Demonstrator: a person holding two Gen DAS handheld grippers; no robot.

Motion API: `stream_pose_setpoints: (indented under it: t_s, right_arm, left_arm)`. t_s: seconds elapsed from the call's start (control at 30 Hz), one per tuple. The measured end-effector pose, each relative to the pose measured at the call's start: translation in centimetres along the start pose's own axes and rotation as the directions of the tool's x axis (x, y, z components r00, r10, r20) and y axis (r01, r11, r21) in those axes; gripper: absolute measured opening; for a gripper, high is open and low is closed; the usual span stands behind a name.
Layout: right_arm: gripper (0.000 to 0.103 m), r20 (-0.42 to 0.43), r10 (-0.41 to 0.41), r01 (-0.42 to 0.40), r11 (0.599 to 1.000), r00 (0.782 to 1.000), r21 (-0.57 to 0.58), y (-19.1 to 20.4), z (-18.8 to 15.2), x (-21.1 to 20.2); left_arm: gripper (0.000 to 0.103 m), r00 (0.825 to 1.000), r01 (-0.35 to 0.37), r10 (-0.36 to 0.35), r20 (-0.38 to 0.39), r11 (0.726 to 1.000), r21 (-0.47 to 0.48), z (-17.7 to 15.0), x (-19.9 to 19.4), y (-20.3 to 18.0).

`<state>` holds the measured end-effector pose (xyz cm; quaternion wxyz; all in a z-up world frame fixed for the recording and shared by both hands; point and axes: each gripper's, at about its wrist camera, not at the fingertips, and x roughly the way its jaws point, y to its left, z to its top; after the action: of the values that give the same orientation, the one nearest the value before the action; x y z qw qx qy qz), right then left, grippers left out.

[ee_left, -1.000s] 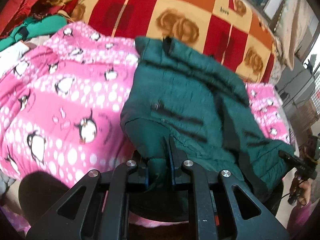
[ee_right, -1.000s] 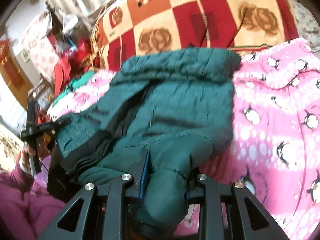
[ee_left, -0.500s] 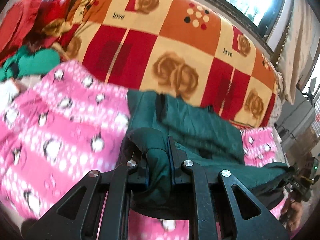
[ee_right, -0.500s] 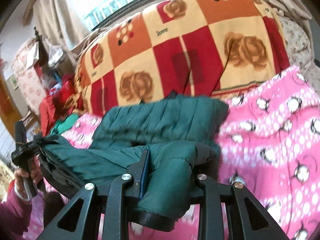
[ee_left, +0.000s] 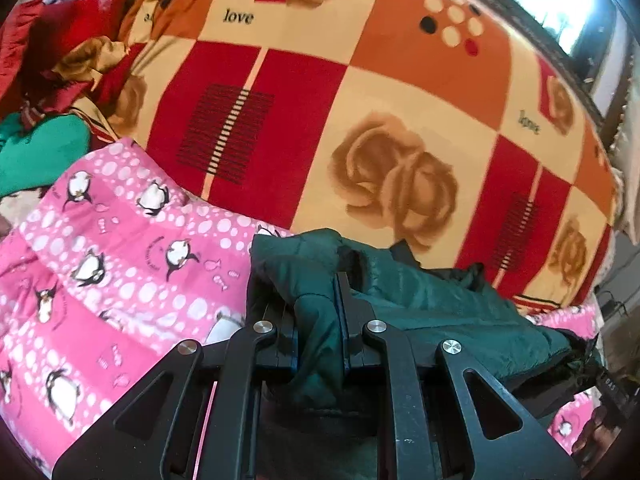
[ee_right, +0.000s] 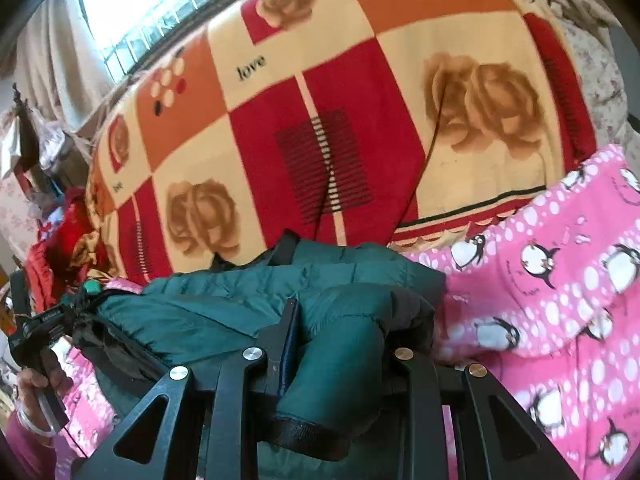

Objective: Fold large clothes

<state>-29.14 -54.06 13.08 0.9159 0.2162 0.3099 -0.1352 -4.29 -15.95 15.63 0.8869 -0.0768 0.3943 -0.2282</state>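
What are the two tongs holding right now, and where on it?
Both grip the green jacket: left tongs on a bunched edge, right tongs on a cuffed end.

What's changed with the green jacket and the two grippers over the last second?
Both grippers carried the near edge of the green jacket forward toward the checked blanket, folding it over itself, so far less of it lies spread on the pink penguin quilt. The left gripper and right gripper stayed clamped on the fabric; quilt and blanket did not move.
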Motion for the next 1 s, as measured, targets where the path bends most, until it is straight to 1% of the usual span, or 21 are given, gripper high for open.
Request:
stream_pose_setpoints:
  t_s: [0.1, 0.2, 0.27, 0.37, 0.43, 0.47, 0.5, 0.53, 0.57, 0.6, 0.63, 0.67, 0.73, 0.87, 1.0]
  right_arm:
    - [0.026, -0.028, 0.001, 0.0, 0.999, 1.0, 0.038, -1.0, 0.3, 2.4]
    - [0.026, -0.066, -0.006, 0.011, 0.998, 0.998, 0.067, -2.0, -0.2, 4.8]
    - [0.028, -0.089, -0.003, 0.011, 0.996, 0.996, 0.083, -2.6, -0.8, 6.3]
    - [0.031, -0.083, 0.01, 0.0, 0.993, 0.997, 0.117, -3.3, -1.2, 7.1]
    - [0.034, -0.076, 0.015, -0.005, 0.99, 0.997, 0.138, -3.4, -1.0, 7.0]
    - [0.038, -0.069, 0.021, -0.011, 0.99, 0.997, 0.141, -3.3, -0.9, 6.9]
    - [0.04, -0.065, 0.023, -0.014, 0.99, 0.998, 0.139, -3.2, -0.9, 6.8]
    - [0.046, -0.059, 0.025, -0.017, 0.991, 0.998, 0.136, -3.0, -0.7, 6.5]
    - [0.055, -0.051, 0.031, -0.024, 0.991, 0.998, 0.133, -2.7, -0.6, 6.3]
    - [0.061, -0.045, 0.034, -0.028, 0.991, 0.998, 0.131, -2.5, -0.4, 6.1]
    - [0.069, -0.037, 0.033, -0.028, 0.991, 0.999, 0.129, -2.2, -0.2, 6.0]
    - [0.072, -0.028, 0.028, -0.025, 0.991, 0.999, 0.129, -1.9, 0.0, 5.6]
    - [0.072, 0.006, 0.027, -0.027, 0.991, 1.0, 0.133, -1.6, 0.4, 4.4]
    - [0.078, 0.083, 0.021, -0.031, 0.993, 0.996, 0.115, -0.8, 0.7, 1.9]
    - [0.078, 0.148, 0.048, -0.051, 0.998, 0.988, 0.02, 1.3, 0.1, -0.5]
  left_arm:
    - [0.013, 0.999, -0.025, 0.025, -0.032, 1.0, -0.005, 0.1, 2.7, 0.1]
    - [0.014, 0.997, -0.037, 0.035, -0.067, 0.999, -0.023, -0.2, 4.9, 0.6]
    - [0.014, 0.997, -0.035, 0.033, -0.073, 0.999, -0.026, -0.3, 5.7, 0.7]
    - [0.017, 0.997, -0.014, 0.012, -0.071, 1.0, -0.026, -0.5, 6.3, 0.8]
    - [0.022, 0.996, 0.019, -0.022, -0.082, 0.999, -0.036, -0.3, 6.4, 1.1]
    - [0.029, 0.995, 0.043, -0.045, -0.087, 0.999, -0.032, -0.1, 6.3, 1.1]
    - [0.041, 0.993, 0.077, -0.079, -0.089, 0.997, -0.028, 0.1, 6.0, 1.2]
    - [0.046, 0.991, 0.103, -0.105, -0.089, 0.994, -0.024, 0.2, 5.6, 1.2]
    - [0.056, 0.989, 0.116, -0.118, -0.088, 0.993, -0.019, 0.3, 5.2, 1.2]
    - [0.067, 0.988, 0.128, -0.128, -0.082, 0.992, -0.013, 0.4, 4.6, 1.1]
    - [0.072, 0.989, 0.129, -0.129, -0.067, 0.992, -0.007, 0.5, 4.0, 1.1]
    - [0.08, 0.992, 0.117, -0.117, -0.037, 0.993, 0.001, 0.4, 3.1, 1.1]
    - [0.082, 0.994, 0.109, -0.109, 0.019, 0.994, 0.017, 0.3, 1.2, 1.2]
    - [0.082, 0.993, 0.114, -0.115, 0.04, 0.993, 0.029, 0.1, -0.3, 1.2]
    - [0.082, 0.991, 0.124, -0.126, 0.046, 0.991, 0.047, -0.5, -0.8, 0.3]
